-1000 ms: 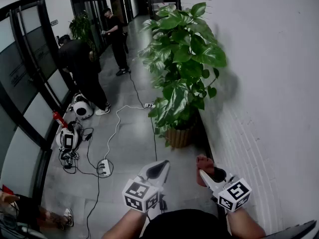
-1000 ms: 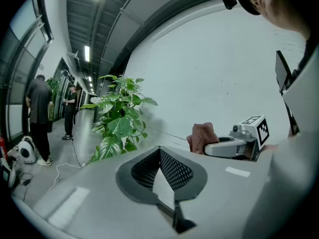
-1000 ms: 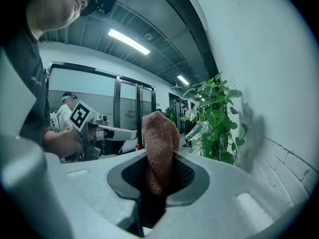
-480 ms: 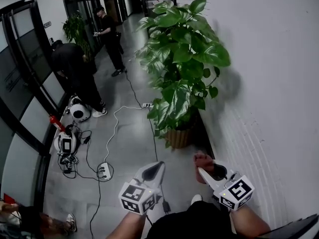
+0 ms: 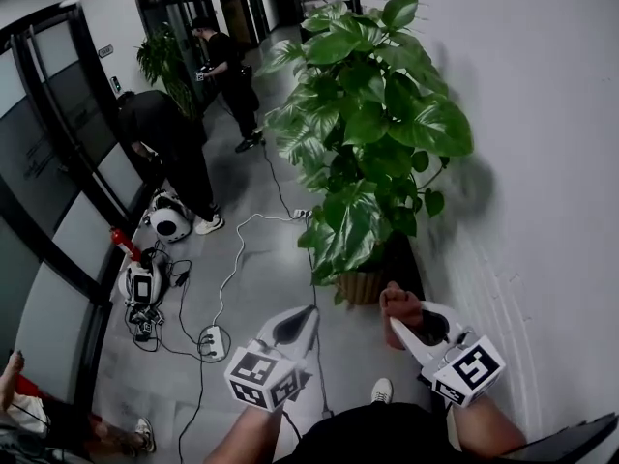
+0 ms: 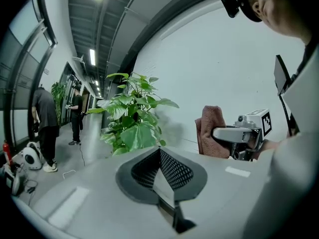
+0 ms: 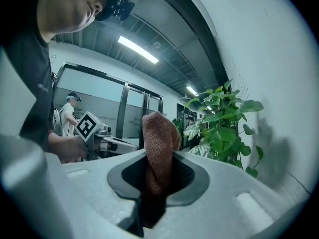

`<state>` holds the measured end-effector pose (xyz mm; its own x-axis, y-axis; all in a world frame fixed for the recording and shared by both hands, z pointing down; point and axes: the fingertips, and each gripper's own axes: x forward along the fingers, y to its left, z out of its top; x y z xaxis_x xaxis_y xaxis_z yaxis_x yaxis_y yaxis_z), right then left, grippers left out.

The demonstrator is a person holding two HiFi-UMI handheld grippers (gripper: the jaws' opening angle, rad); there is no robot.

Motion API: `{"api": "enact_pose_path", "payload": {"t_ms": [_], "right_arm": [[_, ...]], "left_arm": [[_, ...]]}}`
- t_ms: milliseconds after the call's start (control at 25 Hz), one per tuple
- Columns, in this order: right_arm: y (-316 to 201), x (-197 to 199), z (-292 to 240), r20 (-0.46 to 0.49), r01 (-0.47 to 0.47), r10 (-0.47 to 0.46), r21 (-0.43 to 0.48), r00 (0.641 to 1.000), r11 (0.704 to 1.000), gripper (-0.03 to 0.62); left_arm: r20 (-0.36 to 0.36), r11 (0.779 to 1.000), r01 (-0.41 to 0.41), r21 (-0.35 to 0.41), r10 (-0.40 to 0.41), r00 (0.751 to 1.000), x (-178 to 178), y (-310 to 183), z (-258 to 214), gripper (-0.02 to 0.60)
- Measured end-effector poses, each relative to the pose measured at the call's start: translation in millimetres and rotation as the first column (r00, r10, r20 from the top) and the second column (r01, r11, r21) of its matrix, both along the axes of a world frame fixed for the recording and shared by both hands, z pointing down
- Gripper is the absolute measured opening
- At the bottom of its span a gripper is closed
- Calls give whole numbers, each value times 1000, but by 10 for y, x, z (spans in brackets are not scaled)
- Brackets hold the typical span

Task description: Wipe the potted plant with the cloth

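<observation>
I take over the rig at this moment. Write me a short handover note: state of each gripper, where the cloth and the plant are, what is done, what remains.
Right gripper: shut on the brown cloth, which sticks up out of the jaws.
Left gripper: shut, nothing between the jaws.
Potted plant: stands by the white wall, ahead of both grippers. The cloth is apart from it.
Done: cloth is in hand.
Left: bring the cloth to the plant and wipe it; no wiping is under way yet.
</observation>
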<state>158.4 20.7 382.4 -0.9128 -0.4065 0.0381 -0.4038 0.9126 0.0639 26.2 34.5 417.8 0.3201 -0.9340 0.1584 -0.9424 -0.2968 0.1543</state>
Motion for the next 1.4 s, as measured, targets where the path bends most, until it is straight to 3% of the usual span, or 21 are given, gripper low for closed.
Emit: {"api": "enact_pose_path", "payload": {"t_ms": [240,480,840,1080,1280,1400], "right_arm": [[-793,38,-119,23,23,-23,24,999,999,64],[-1261,45,-276,36,77,-80,73,996,994,64],[-1562,-109,-435,32,92,-98,157,995,983,64],[-1776,-368,-529,-11,23,-21,227,1000,974,64],[-1997,-653,-699,-61,-96,119,293,991,951,64],[-2091,-764,-776,-144,-145,207,353,968,925,64]], "left_arm": [[57,998,32,55,-35,998,-104,-935,-306,17],[109,996,43,84,-52,993,-99,-1613,-515,17],[71,997,-9,82,3,998,-151,-2273,-723,17],[127,990,-83,115,68,990,-255,-2689,-786,17],[146,979,-160,126,141,979,-403,-3014,-810,17],[149,962,-218,163,194,970,-407,-3153,-946,17]]}}
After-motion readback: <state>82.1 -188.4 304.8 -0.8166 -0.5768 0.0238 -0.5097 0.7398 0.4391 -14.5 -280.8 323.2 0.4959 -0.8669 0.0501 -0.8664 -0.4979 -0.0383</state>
